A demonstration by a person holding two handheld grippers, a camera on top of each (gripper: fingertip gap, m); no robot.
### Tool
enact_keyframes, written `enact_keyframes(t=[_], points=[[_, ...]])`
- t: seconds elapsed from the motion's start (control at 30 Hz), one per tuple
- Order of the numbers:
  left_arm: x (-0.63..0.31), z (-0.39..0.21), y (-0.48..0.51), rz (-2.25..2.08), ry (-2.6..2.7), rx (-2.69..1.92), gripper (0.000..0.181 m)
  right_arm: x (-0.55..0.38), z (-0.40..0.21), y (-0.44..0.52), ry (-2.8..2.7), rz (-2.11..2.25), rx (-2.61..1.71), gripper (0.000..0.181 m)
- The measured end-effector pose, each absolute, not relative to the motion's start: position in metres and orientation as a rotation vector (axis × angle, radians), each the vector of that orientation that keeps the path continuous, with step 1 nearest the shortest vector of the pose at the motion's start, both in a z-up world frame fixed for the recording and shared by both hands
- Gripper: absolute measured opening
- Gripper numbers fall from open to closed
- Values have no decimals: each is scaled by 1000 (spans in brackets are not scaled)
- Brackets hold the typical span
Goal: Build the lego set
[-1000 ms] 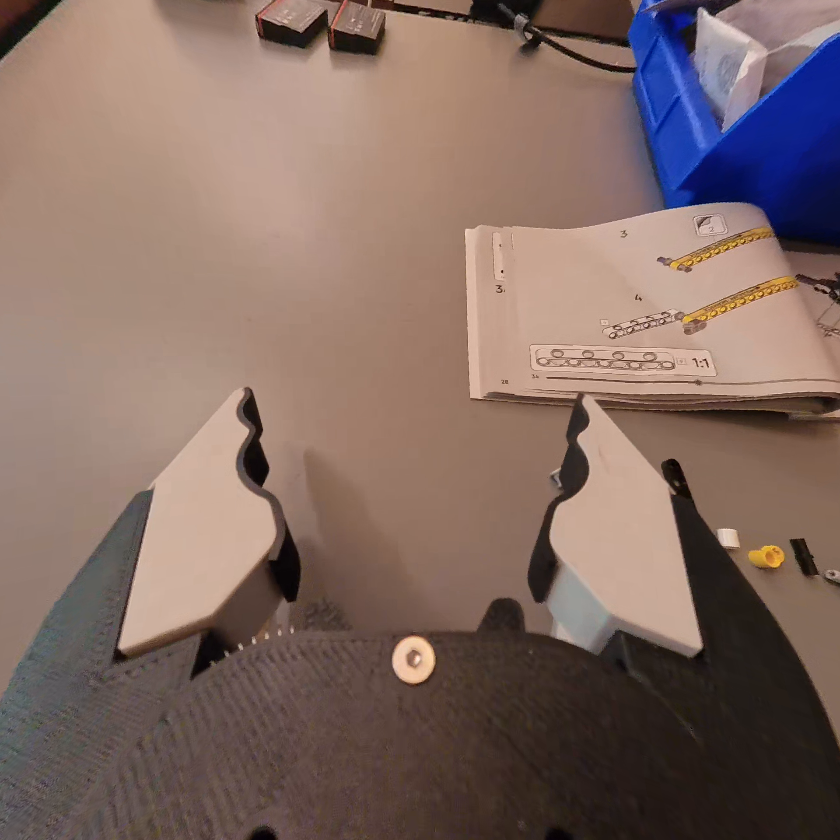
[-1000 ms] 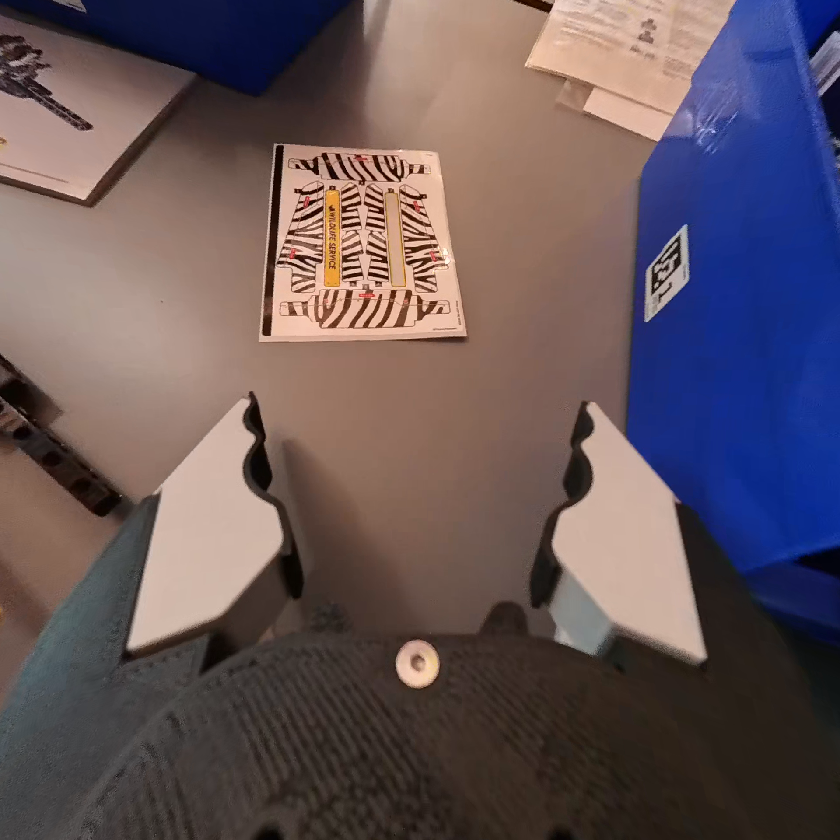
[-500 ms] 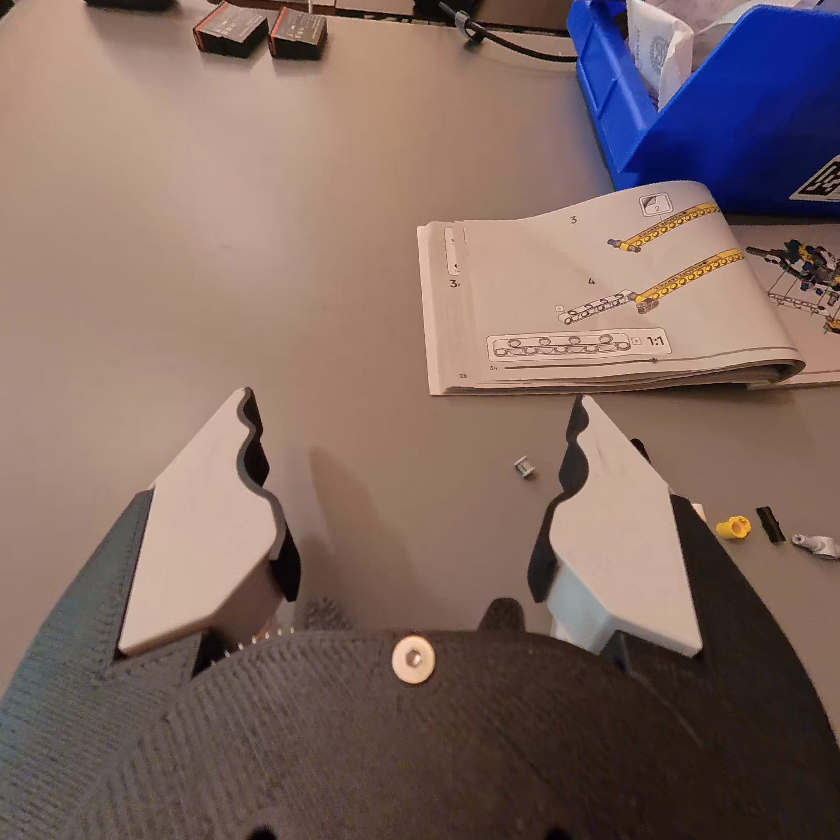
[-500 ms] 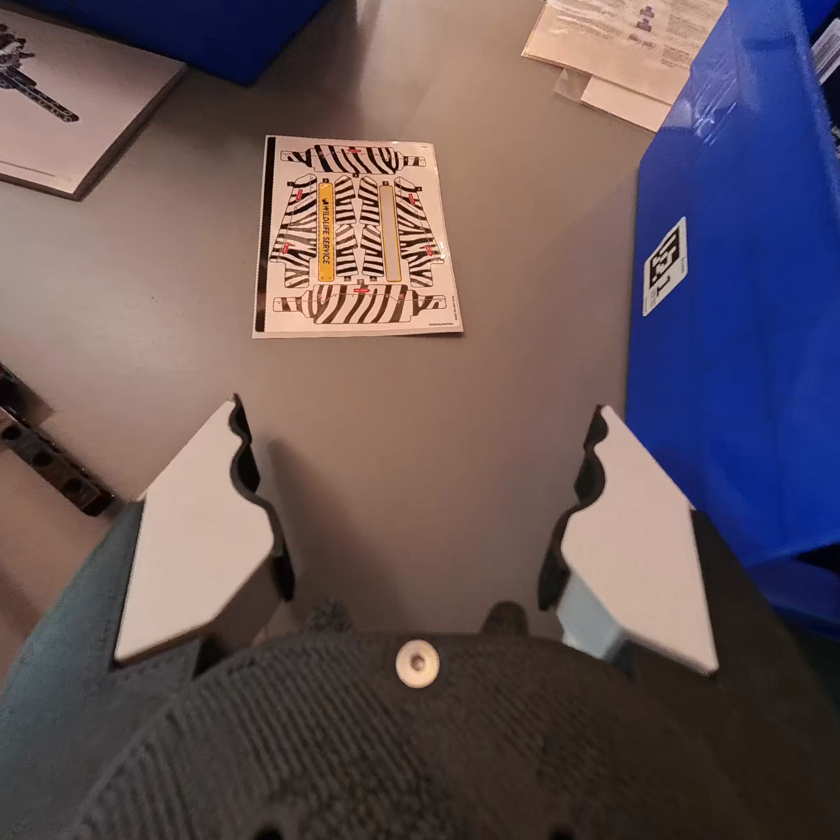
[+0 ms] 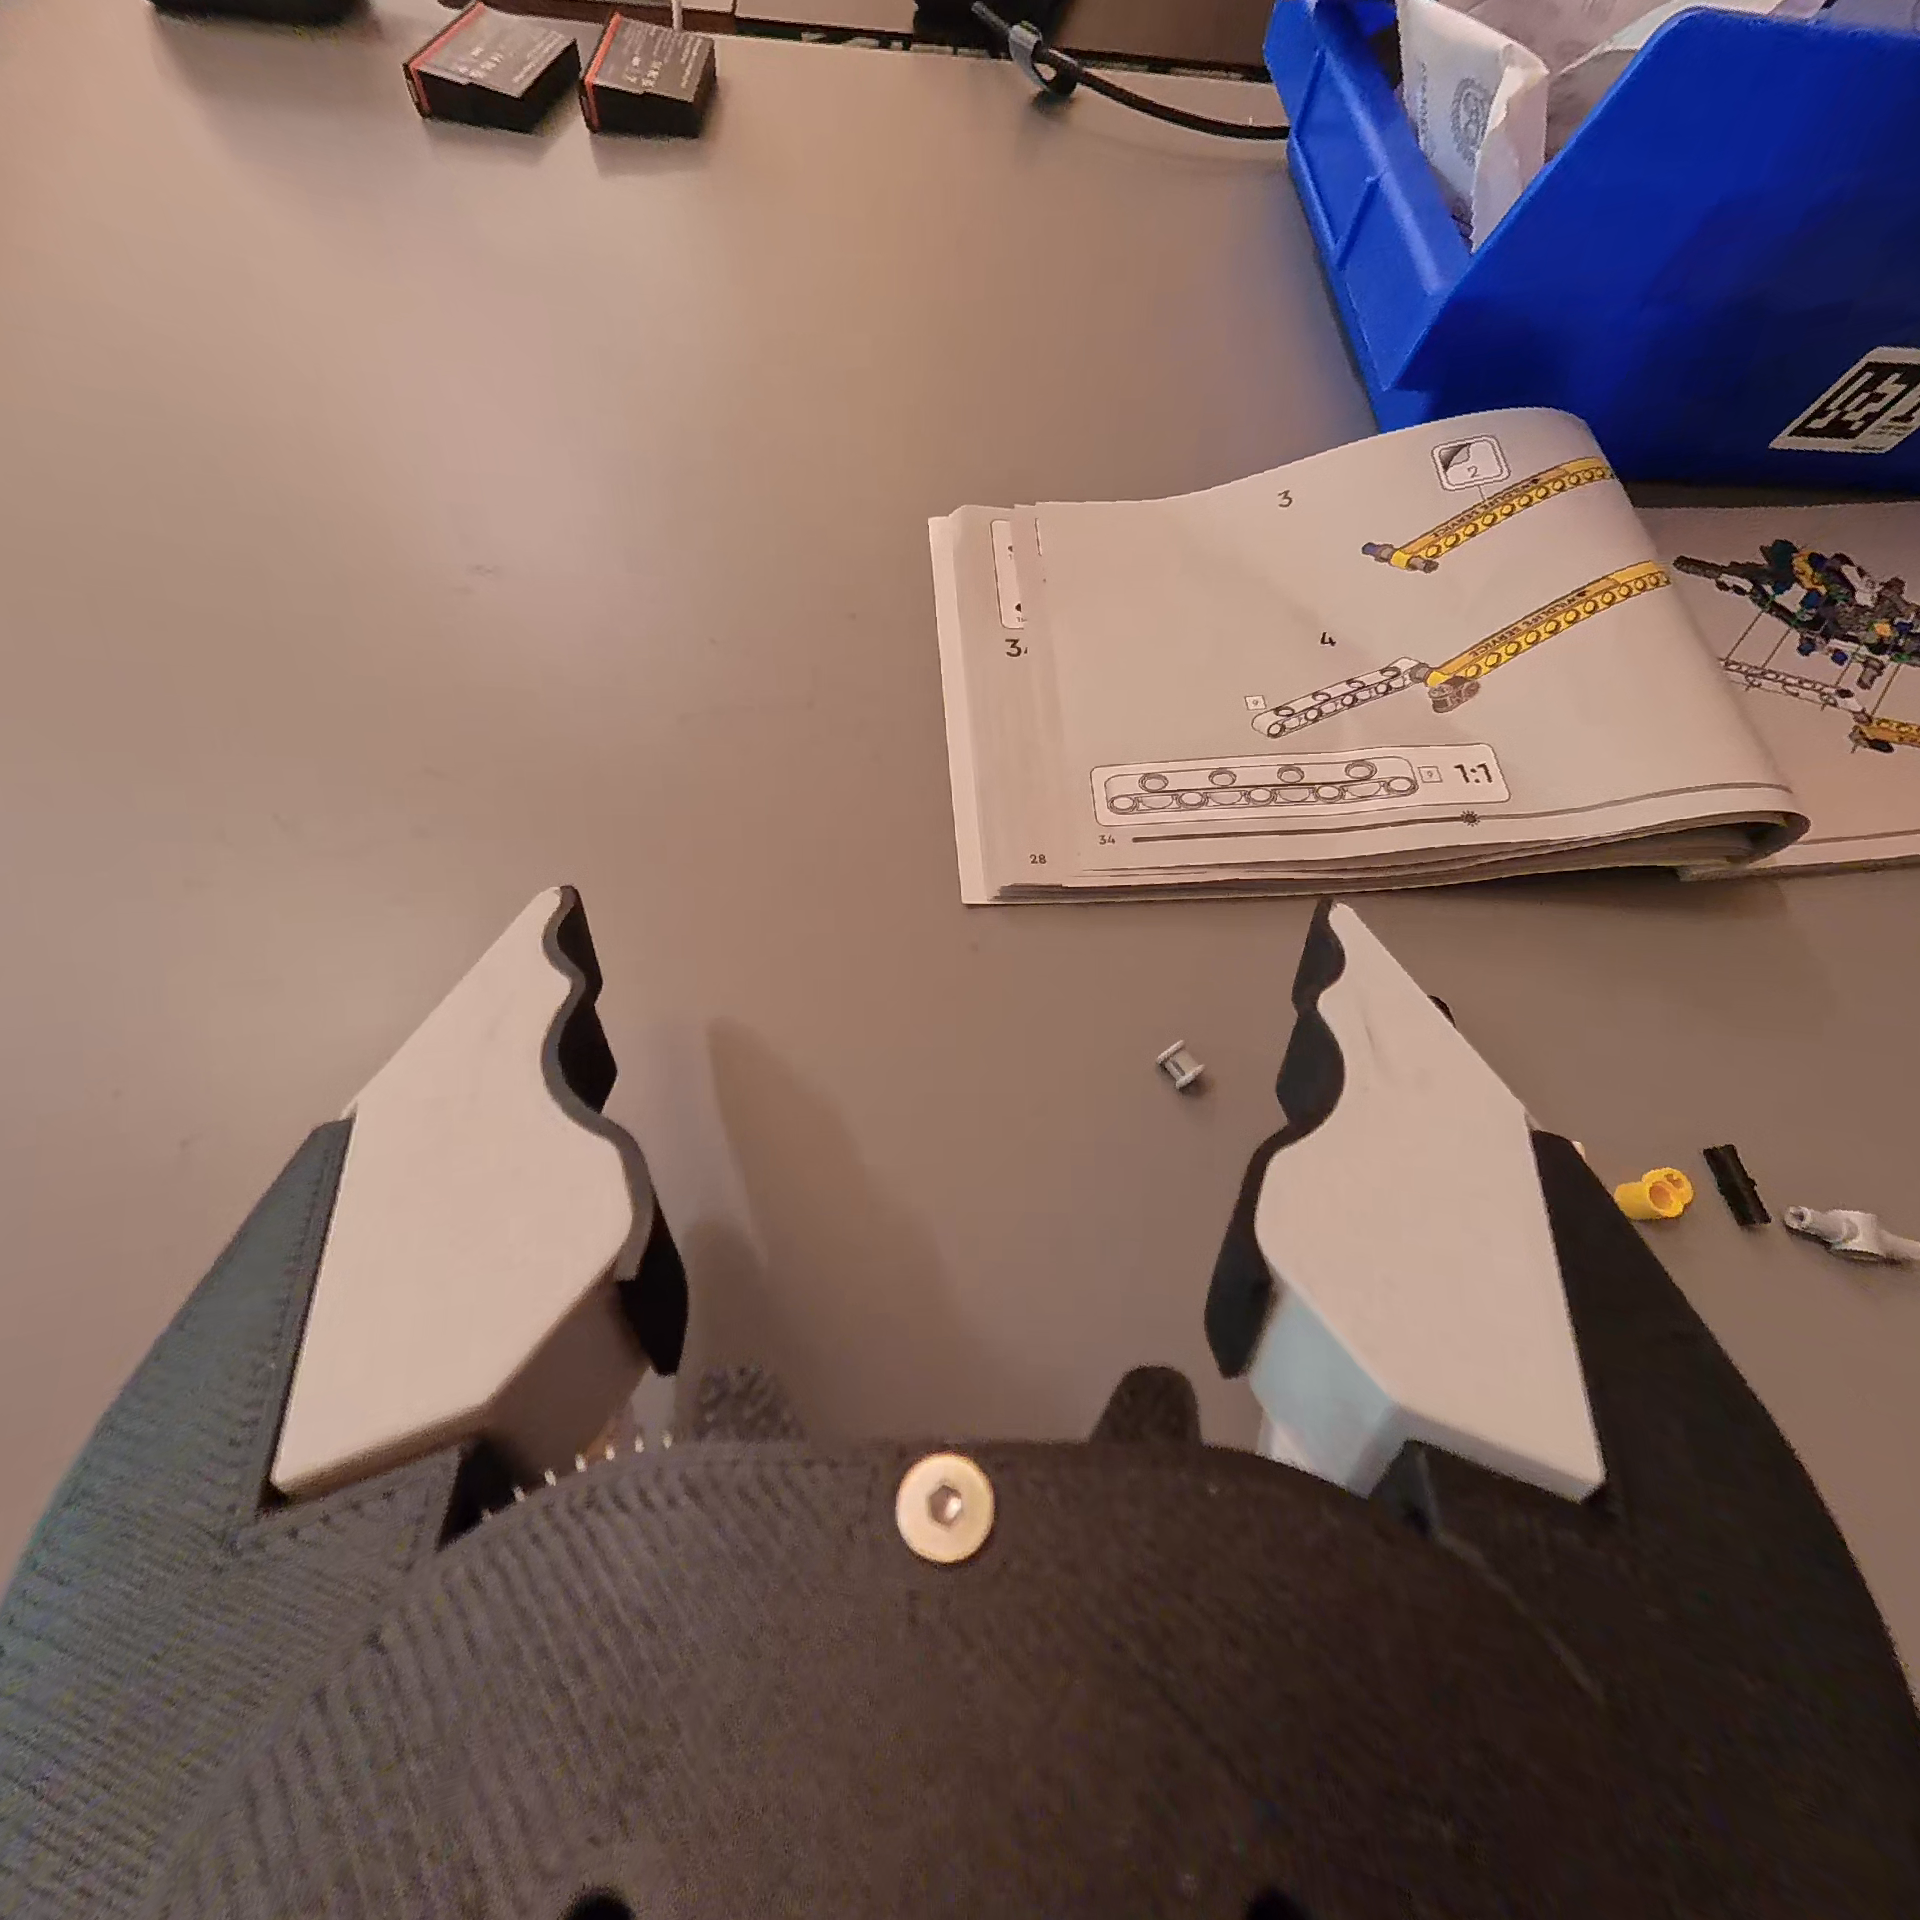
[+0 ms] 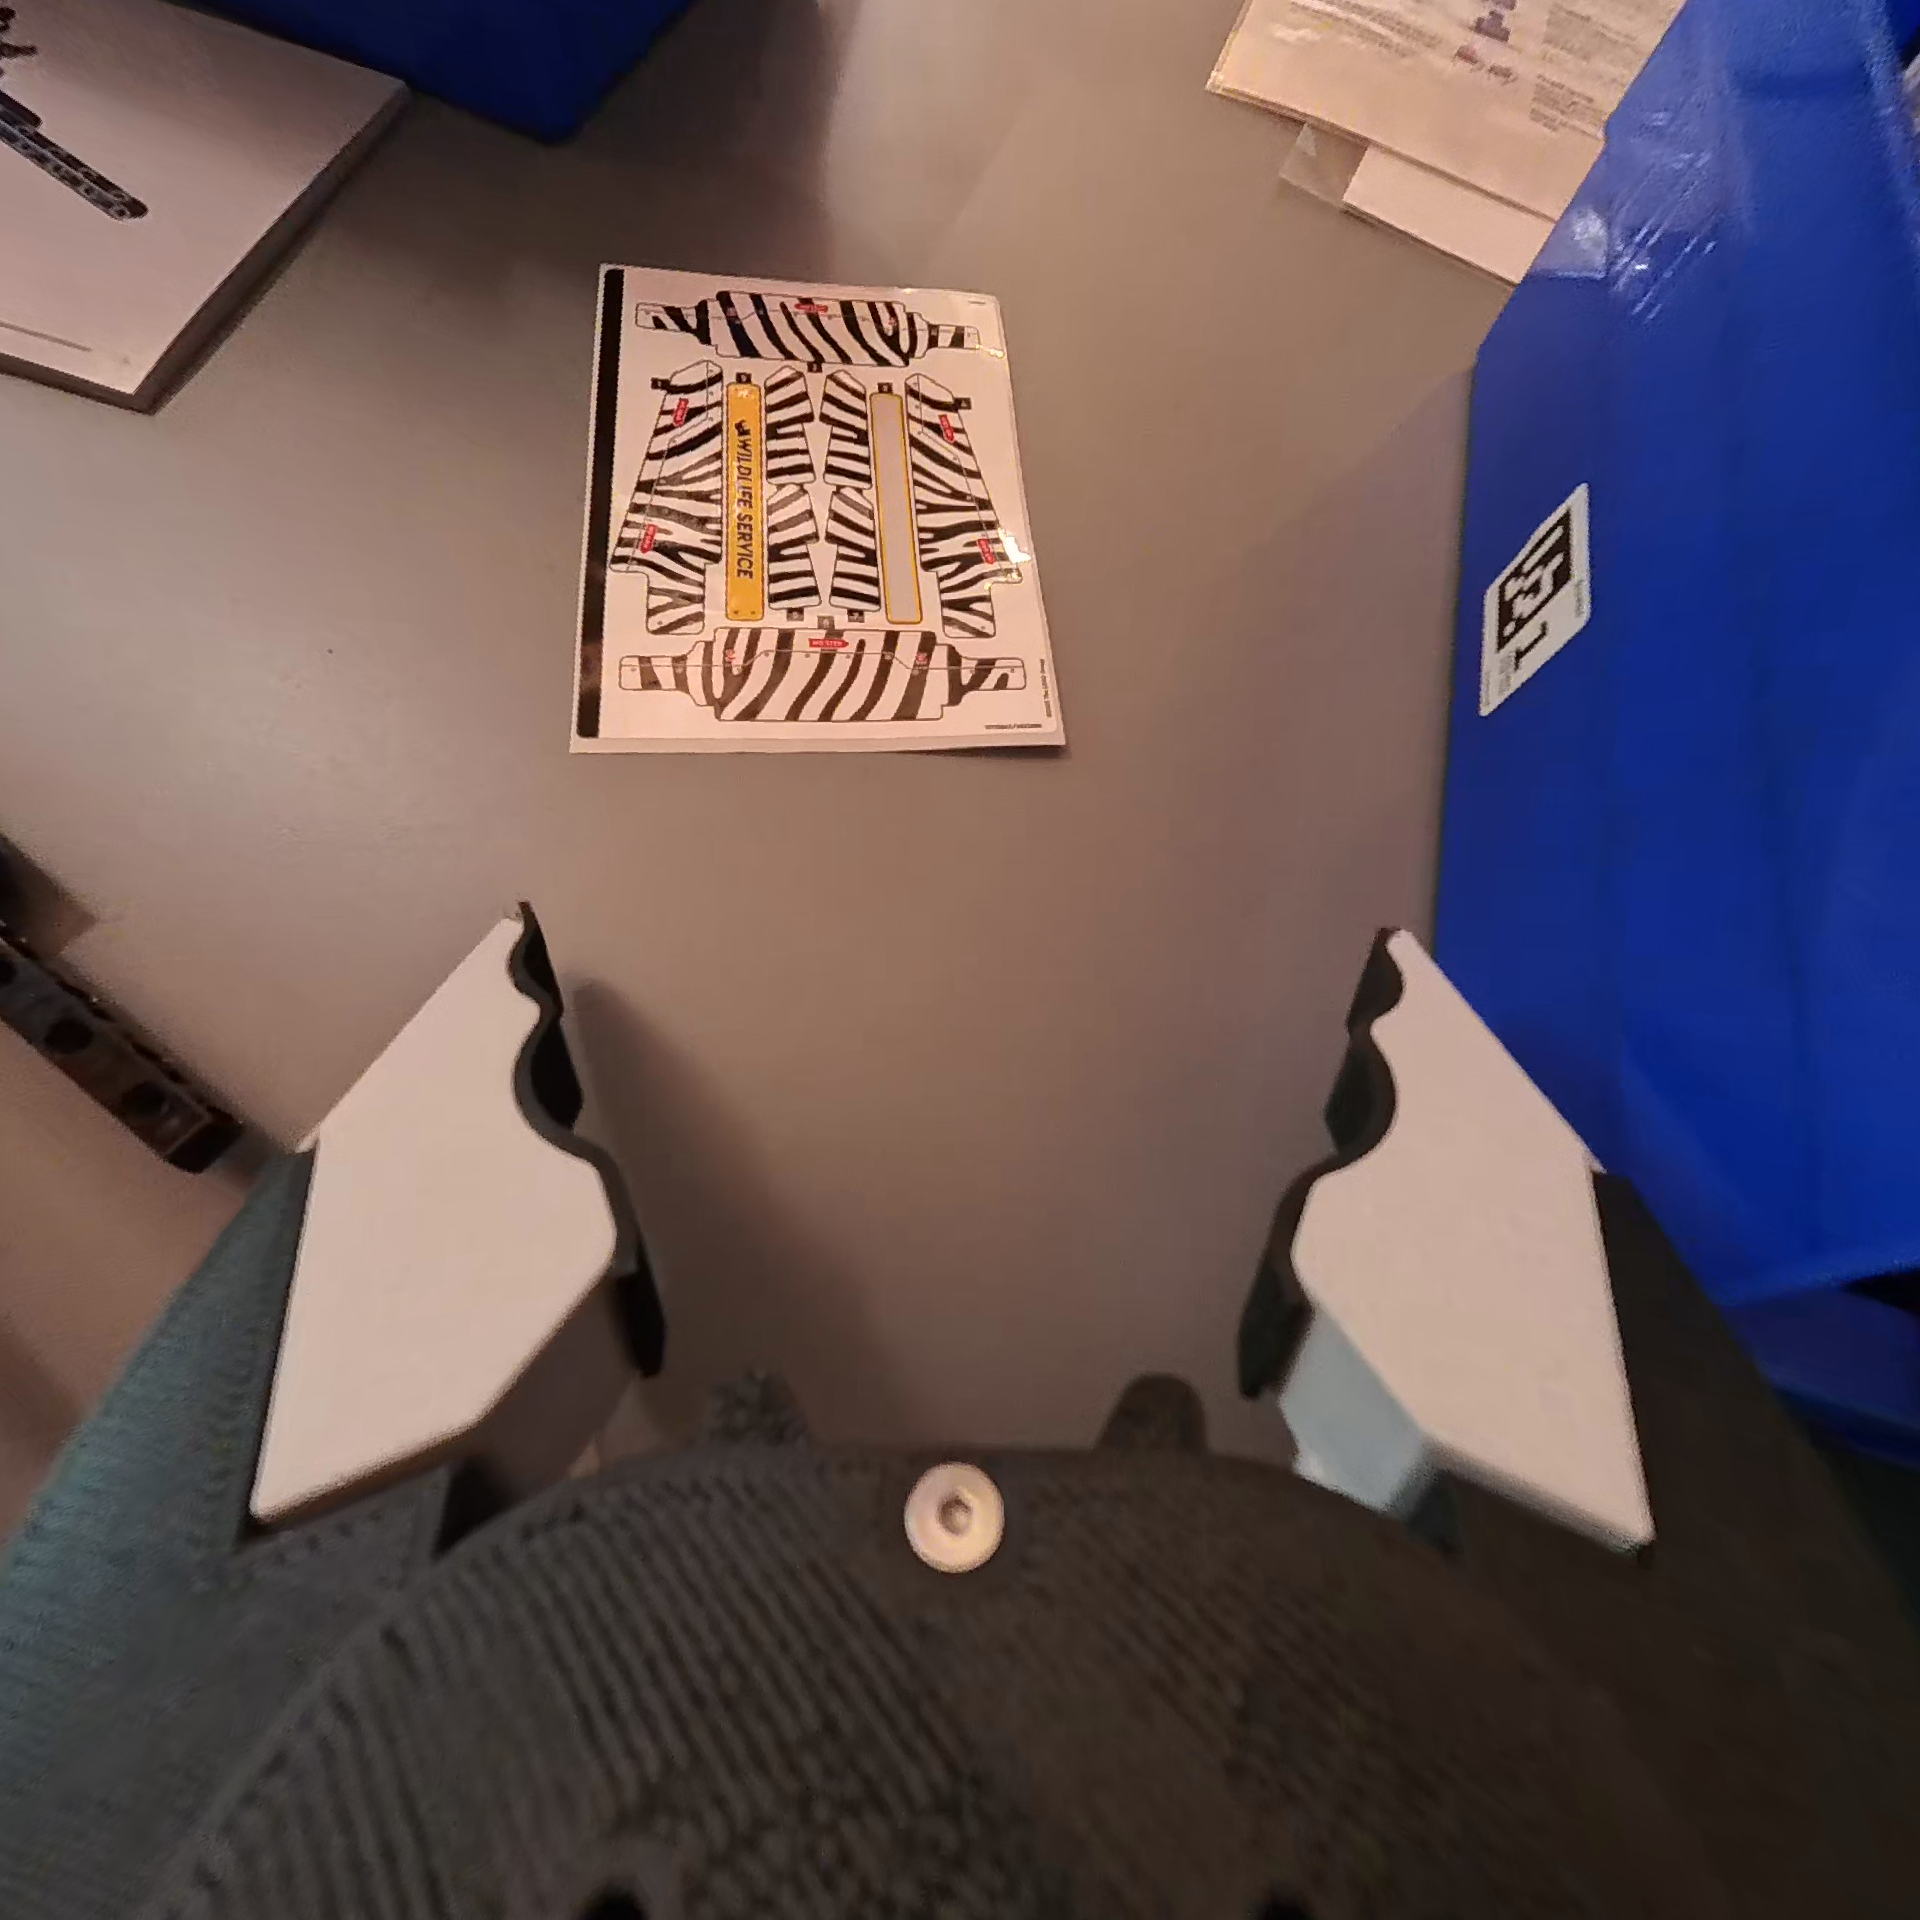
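- The left tongs (image 5: 940,914) stay wide apart and empty above the grey desk (image 5: 520,520); the booklet (image 5: 1340,675) and the loose parts have slid toward 9 o'clock in the left wrist view since a second ago.
- A small grey bush (image 5: 1181,1067), then hidden by the right finger, now lies bare between the fingers, near the 3 o'clock one.
- The right tongs (image 6: 956,925) have widened a little since a second ago and hold nothing; the sticker sheet (image 6: 816,509) sits at 12 o'clock ahead of them, much as before.
- The booklet lies open at 2 o'clock of the left tongs, its pages curling, with yellow and white beams drawn on them.
- Loose lego lies at 3 o'clock: a yellow piece (image 5: 1657,1193), a black pin (image 5: 1737,1184) and a grey connector (image 5: 1849,1231), in a row, apart from each other.
- A black holed beam (image 6: 94,1060) shows, blurred, at 9 o'clock in the right wrist view.
- A blue bin (image 5: 1662,239) holding bags stands at 1 o'clock behind the booklet; another blue bin (image 6: 1714,727) stands just beside the right tongs at 3 o'clock.
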State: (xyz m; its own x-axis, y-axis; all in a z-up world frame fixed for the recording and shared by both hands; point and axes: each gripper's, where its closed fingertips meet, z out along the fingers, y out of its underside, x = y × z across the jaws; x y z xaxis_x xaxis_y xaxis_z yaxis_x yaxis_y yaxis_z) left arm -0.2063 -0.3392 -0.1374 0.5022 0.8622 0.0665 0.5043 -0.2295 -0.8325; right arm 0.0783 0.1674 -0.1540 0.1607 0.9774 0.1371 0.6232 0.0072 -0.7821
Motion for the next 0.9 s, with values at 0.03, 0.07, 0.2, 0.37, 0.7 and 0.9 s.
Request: enact_keyframes(t=[0.03, 0.07, 0.2, 0.37, 0.7, 0.9], points=[[-206, -138, -339, 524, -1133, -1890, 131, 78, -154, 167, -1545, 604, -1700, 148], [-207, -138, -339, 522, -1136, -1891, 131, 78, -155, 167, -1547, 602, -1701, 148], [-207, -139, -339, 516, -1140, -1896, 131, 78, -155, 168, -1548, 597, -1704, 149], [-206, -141, -338, 507, -1138, -1910, 131, 78, -156, 168, -1548, 599, -1713, 151], [-206, -142, -337, 498, -1140, -1916, 131, 78, -157, 168, -1552, 594, -1715, 152], [-206, -148, -334, 481, -1138, -1959, 131, 78, -159, 169, -1555, 580, -1721, 153]])
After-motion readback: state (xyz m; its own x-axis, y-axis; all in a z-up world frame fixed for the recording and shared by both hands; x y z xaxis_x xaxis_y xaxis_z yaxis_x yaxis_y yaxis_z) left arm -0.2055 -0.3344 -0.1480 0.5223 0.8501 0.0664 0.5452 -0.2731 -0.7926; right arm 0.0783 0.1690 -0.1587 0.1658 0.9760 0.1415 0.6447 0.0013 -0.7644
